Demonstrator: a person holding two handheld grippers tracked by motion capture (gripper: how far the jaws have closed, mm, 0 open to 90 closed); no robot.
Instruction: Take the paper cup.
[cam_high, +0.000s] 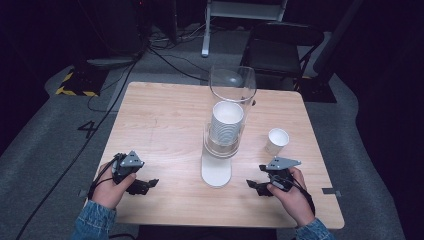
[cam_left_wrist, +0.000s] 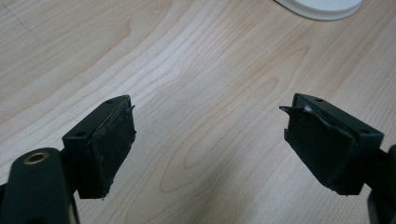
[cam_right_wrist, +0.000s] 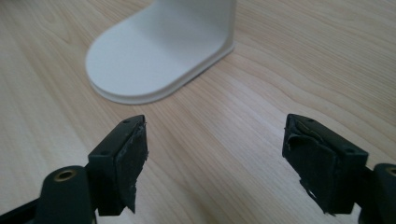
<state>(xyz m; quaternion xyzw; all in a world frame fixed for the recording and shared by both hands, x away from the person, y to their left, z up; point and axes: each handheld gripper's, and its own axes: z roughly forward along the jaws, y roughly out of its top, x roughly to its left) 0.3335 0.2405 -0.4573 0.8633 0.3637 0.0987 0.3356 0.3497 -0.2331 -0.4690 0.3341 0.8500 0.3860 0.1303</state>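
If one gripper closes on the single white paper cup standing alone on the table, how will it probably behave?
The single white paper cup looks thin-walled and empty, so it is probably very light and may crush under a firm squeeze. It stands upright on the wooden table on a narrow base, so a sideways push would likely tip it. Once on its side, its tapered shape would probably roll in a curve.

One marking is legible: the numeral "4", in dark strokes on the grey floor left of the table. No readable text, label or brand appears on the table or on anything standing on it.
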